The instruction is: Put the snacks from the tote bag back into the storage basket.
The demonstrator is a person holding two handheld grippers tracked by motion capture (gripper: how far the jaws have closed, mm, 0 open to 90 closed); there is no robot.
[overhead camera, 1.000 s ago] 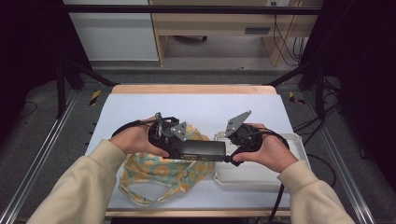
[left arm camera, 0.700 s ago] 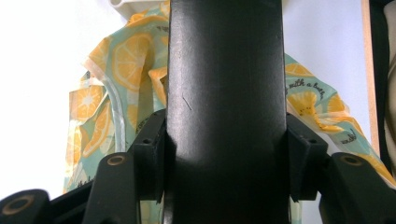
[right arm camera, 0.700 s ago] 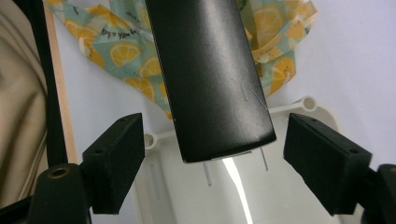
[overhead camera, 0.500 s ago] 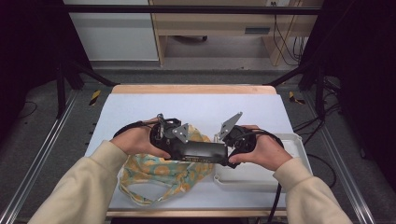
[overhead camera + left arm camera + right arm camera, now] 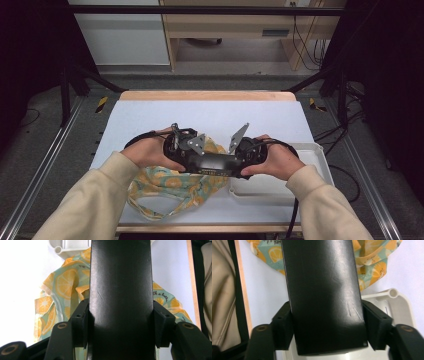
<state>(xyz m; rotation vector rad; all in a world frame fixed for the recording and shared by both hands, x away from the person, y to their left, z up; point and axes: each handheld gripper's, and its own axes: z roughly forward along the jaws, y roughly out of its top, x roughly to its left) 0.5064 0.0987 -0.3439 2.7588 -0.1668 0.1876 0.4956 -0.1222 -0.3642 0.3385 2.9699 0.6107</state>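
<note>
A flat black box (image 5: 212, 163) sits just below the centre of the high view, held level between two hand-held grippers above the table. The left gripper (image 5: 184, 148) clamps one end of it and the right gripper (image 5: 246, 150) clamps the other, each closed on the box. In the left gripper view the box (image 5: 121, 297) runs up the middle of the frame with a black jaw pressed against either long side; the right gripper view shows the same box (image 5: 323, 292) pinched likewise, its near end low in the frame. A person's left hand (image 5: 145, 152) and right hand (image 5: 277, 161), in cream sleeves, come up from the bottom corners of the high view.

Beneath the box, lower left of centre, lies a crumpled cloth bag (image 5: 172, 182) printed with orange slices on pale green. Just to its right, partly under the right hand, stands a white plastic tray (image 5: 317, 150). Both rest on a pale blue mat (image 5: 210, 117) covering the wooden table (image 5: 205, 95), whose far edge shows above the mat.
</note>
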